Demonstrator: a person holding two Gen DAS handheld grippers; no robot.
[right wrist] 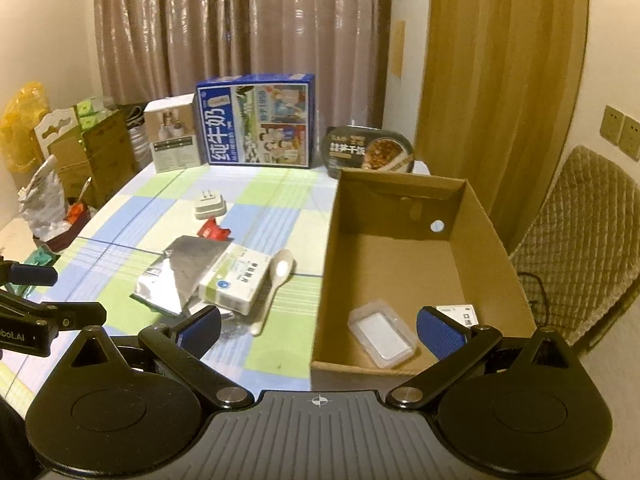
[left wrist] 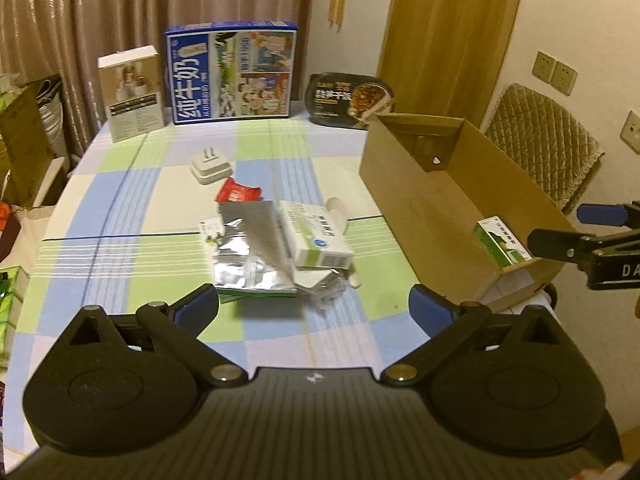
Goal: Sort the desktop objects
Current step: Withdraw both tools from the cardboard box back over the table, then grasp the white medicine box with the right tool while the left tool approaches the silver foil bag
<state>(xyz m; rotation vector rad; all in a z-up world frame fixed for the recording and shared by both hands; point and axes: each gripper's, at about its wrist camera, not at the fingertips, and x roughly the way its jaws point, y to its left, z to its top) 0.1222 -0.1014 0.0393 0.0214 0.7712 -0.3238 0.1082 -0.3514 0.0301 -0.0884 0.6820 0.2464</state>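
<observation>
A pile lies mid-table: a silver foil pouch [left wrist: 252, 252] [right wrist: 180, 276], a white-green medicine box [left wrist: 316, 238] [right wrist: 236, 280], a white spoon [left wrist: 340, 212] [right wrist: 276, 280], a red packet [left wrist: 238, 192] [right wrist: 214, 233] and a white plug adapter [left wrist: 210, 164] [right wrist: 210, 206]. An open cardboard box [left wrist: 404, 184] [right wrist: 340, 280] stands at the right, holding a clear plastic case [right wrist: 382, 334] and a small green-white box [left wrist: 502, 242] [right wrist: 460, 314]. My left gripper [left wrist: 314, 306] is open and empty just before the pile. My right gripper [right wrist: 318, 330] is open and empty over the box's near left corner.
A blue milk carton [left wrist: 232, 72] [right wrist: 256, 120], a white product box [left wrist: 132, 92] [right wrist: 172, 138] and a black meal tray [left wrist: 350, 98] [right wrist: 368, 150] stand along the far edge. A padded chair [right wrist: 576, 240] is at the right. Cartons and bags [right wrist: 80, 152] crowd the left.
</observation>
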